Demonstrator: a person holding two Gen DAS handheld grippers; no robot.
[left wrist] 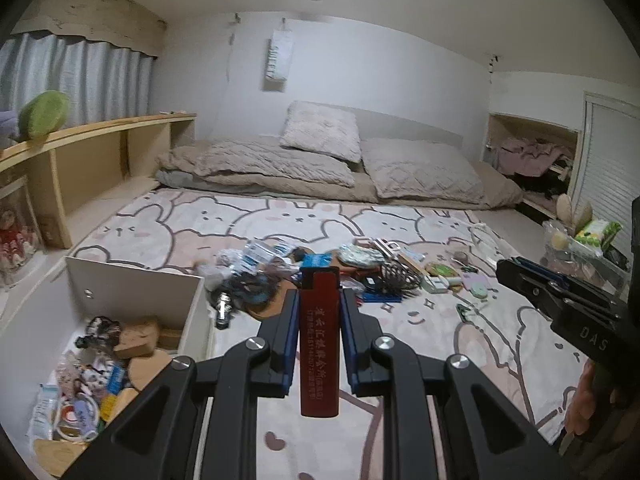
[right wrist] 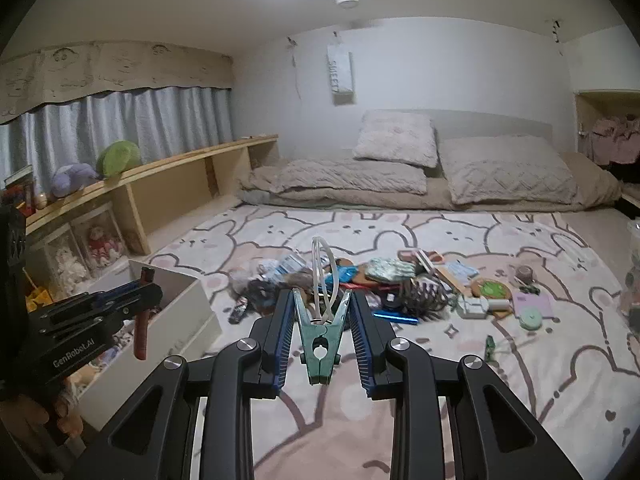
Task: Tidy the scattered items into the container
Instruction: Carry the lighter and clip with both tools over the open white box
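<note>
My left gripper [left wrist: 319,300] is shut on a red lighter [left wrist: 319,344] that stands upright between its blue pads, above the rabbit-print bedspread. In the right wrist view that same gripper [right wrist: 138,286] hangs over the white box [right wrist: 176,312] with the lighter [right wrist: 141,328] in it. My right gripper [right wrist: 322,304] is shut on a green clothes peg [right wrist: 320,340] with a white loop rising from its top. In the left wrist view the right gripper [left wrist: 516,270] shows at the right edge. A pile of scattered items [left wrist: 320,276] lies ahead on the bed. The white box [left wrist: 132,280] at lower left holds several small things.
Pillows and a folded quilt [left wrist: 340,160] lie at the head of the bed. A wooden shelf [right wrist: 168,172] with plush toys runs along the left side under the curtain. Bags and clutter [left wrist: 580,240] sit at the bed's right edge. A green clip [right wrist: 490,346] lies alone on the bedspread.
</note>
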